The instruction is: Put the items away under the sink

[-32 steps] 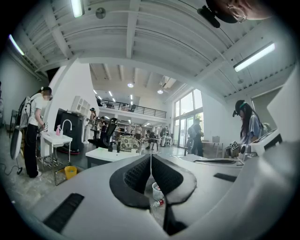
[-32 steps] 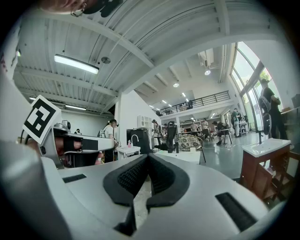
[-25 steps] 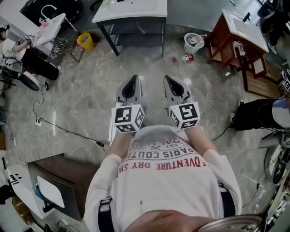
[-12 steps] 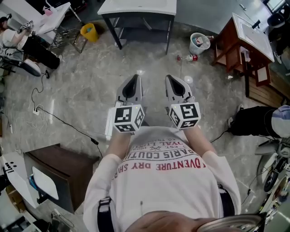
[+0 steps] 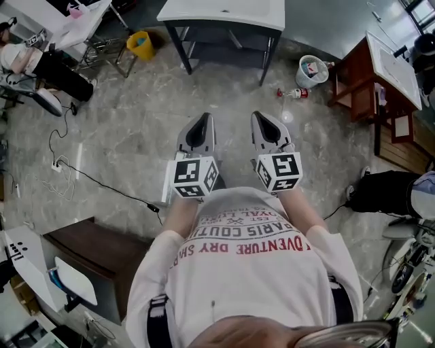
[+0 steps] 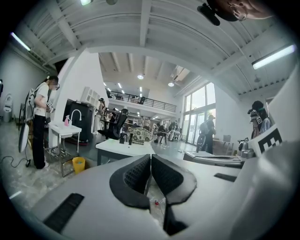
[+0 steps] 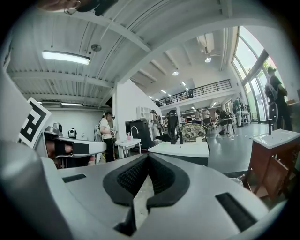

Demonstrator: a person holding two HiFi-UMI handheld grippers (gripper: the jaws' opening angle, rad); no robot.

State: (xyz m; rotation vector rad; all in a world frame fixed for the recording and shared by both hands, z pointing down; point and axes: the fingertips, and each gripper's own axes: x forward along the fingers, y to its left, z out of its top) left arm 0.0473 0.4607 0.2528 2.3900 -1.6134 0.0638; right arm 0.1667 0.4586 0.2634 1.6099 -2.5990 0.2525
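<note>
White table (image 5: pixel 224 10) has slid rightward in the head view.
Left gripper (image 5: pixel 202 121) and right gripper (image 5: pixel 260 119) — both clenched, gripping nothing.

Open marble floor (image 5: pixel 136 136) lies ahead; a white table (image 5: pixel 224 10) and wooden cabinet (image 5: pixel 355 80) stand beyond.

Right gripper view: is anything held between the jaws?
No, the right gripper has its jaws shut pad to pad, with nothing between them.
</note>
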